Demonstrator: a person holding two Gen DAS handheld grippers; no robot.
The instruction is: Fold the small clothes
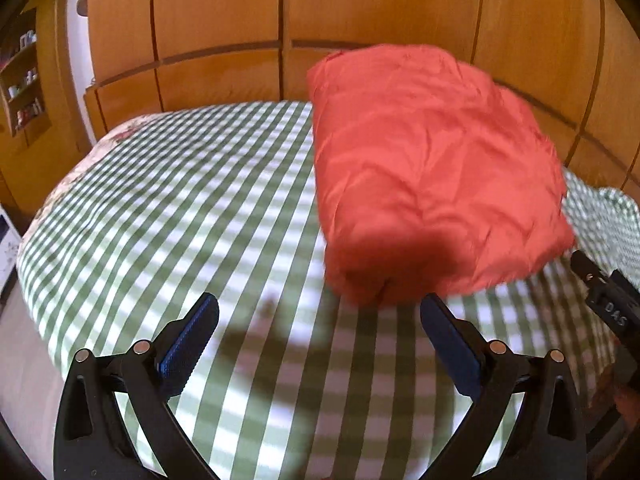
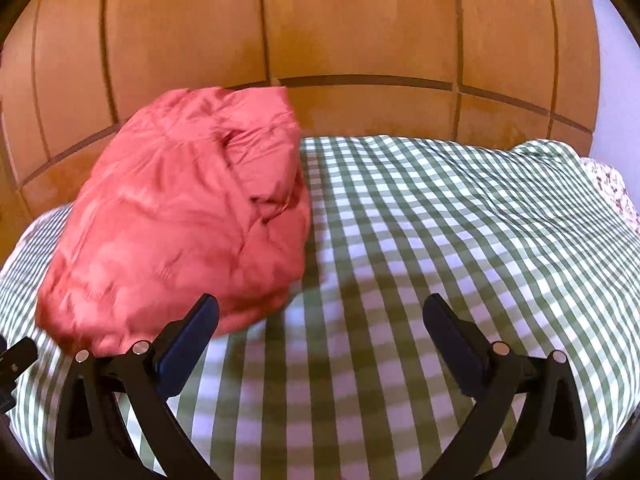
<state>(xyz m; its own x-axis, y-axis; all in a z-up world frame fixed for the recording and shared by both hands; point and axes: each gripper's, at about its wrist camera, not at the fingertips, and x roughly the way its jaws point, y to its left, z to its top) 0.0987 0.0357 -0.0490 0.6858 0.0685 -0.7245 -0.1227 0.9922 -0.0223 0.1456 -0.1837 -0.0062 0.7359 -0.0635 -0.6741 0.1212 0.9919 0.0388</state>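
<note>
A red-orange garment (image 1: pixel 432 176) lies folded into a thick bundle on the green-and-white checked bed cover (image 1: pixel 180 208). In the left wrist view it sits ahead and to the right of my left gripper (image 1: pixel 320 316), which is open and empty just short of its near edge. In the right wrist view the same garment (image 2: pixel 180 224) lies ahead to the left of my right gripper (image 2: pixel 320 316), which is open and empty; its left finger (image 2: pixel 192 332) is close to the bundle's near edge.
A wooden panelled wardrobe (image 1: pixel 280 32) stands right behind the bed. A shelf with small bottles (image 1: pixel 24 80) is at the far left. The right gripper's body (image 1: pixel 608 304) shows at the right edge of the left wrist view. A floral sheet (image 2: pixel 612 188) shows at the bed's right edge.
</note>
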